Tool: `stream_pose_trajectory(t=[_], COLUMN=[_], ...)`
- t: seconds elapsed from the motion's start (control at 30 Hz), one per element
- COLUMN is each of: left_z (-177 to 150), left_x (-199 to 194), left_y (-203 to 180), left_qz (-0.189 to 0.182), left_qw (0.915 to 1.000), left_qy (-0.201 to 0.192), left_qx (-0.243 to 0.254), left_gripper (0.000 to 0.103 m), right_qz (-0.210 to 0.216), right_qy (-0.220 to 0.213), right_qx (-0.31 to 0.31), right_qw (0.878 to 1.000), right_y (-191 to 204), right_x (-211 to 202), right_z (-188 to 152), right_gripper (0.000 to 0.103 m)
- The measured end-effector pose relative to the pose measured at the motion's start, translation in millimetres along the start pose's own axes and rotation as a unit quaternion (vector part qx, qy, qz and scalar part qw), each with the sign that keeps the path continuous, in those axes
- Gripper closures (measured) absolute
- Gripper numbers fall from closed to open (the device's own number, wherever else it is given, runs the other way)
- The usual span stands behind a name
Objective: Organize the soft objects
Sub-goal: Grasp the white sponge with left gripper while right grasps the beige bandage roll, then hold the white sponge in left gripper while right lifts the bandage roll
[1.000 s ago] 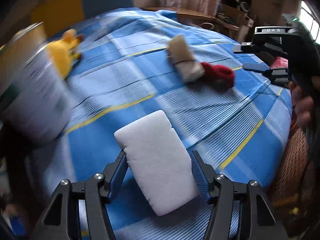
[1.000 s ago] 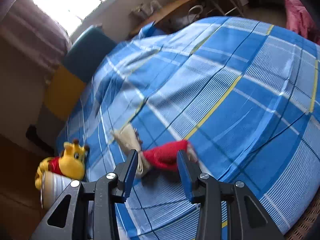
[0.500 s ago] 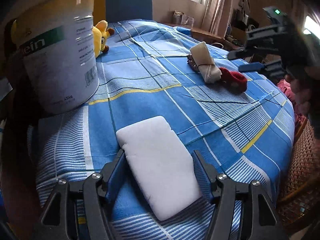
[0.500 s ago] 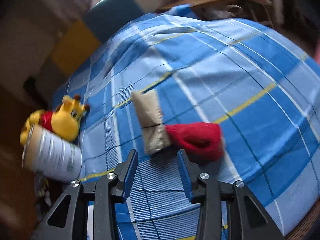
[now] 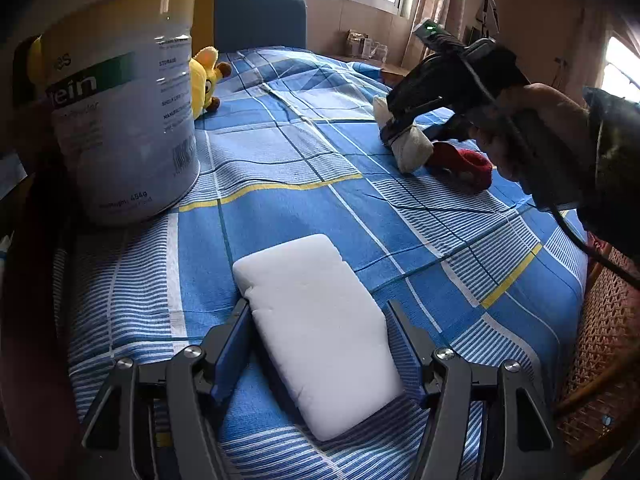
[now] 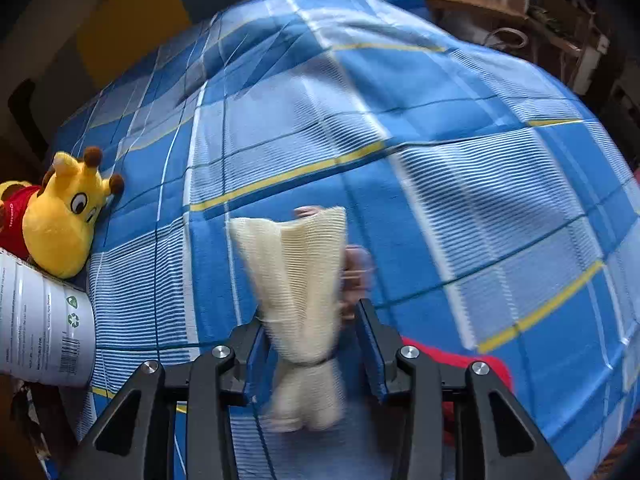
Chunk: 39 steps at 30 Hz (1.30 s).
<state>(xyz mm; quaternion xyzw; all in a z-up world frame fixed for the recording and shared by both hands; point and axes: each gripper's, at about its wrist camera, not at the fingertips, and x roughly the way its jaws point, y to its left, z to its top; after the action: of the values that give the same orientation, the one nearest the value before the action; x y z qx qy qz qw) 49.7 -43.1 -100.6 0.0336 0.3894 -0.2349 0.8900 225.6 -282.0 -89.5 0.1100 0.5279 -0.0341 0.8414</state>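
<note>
A white foam block (image 5: 316, 328) lies on the blue checked bedsheet (image 5: 320, 160), and my left gripper (image 5: 320, 308) is shut on its sides. A cream rolled cloth (image 6: 296, 264) tied with a band lies further across the bed, next to a red sock (image 5: 460, 160). My right gripper (image 6: 310, 316) points down over the cream roll (image 5: 412, 148) with the roll between its fingers. Its jaws are closing; the left pad is at the cloth and a gap shows on the right. The red sock (image 6: 452, 354) peeks out behind the right finger.
A tall white tin can (image 5: 120, 112) stands at the bed's left edge, with a yellow giraffe plush (image 6: 60, 220) lying just behind it. A wicker chair (image 5: 600, 352) borders the bed on the right. A person's hand (image 5: 532, 128) holds the right gripper.
My right gripper swung down over the cream roll, which now sits between its narrower jaws. The left gripper shifted early on with the foam block, then kept still.
</note>
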Motion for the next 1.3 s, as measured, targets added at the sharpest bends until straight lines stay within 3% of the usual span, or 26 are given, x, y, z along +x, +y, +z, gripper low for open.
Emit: stream_pose_trajectory(t=[0.03, 0.13, 0.27, 0.4, 0.77, 1.3], left_z=[-0.2, -1.1, -2.0, -2.8, -3.7, 5.7], left_x=[-0.2, -1.0, -1.7, -2.7, -2.6, -13.7], left_y=[0.2, 0.0, 0.6, -0.4, -4.1, -8.4], left_qz=[0.000, -0.001, -0.002, 0.001, 0.014, 0.030], left_qw=[1.0000, 1.0000, 1.0000, 1.0000, 0.9998, 0.9995], left_qy=[-0.001, -0.004, -0.006, -0.007, -0.009, 0.004], left_qx=[0.000, -0.001, -0.002, 0.000, 0.008, -0.001], left_gripper=[0.037, 0.037, 0.037, 0.037, 0.037, 0.043], right_qz=[-0.008, 0.019, 0.044, 0.017, 0.046, 0.034], right_qy=[-0.007, -0.025, -0.008, 0.025, 0.026, 0.012], right_qx=[-0.013, -0.044, -0.090, -0.121, -0.112, -0.151], right_qw=[1.000, 0.999, 0.995, 0.992, 0.992, 0.988], right_y=[5.3, 22.9, 44.2, 48.3, 29.1, 45.0], right_x=[-2.0, -17.7, -29.2, -8.3, -2.2, -4.6], right_z=[-1.6, -13.3, -43.5, -74.4, -71.3, -75.6], right_gripper=[0.085, 0.086, 0.086, 0.085, 0.085, 0.084])
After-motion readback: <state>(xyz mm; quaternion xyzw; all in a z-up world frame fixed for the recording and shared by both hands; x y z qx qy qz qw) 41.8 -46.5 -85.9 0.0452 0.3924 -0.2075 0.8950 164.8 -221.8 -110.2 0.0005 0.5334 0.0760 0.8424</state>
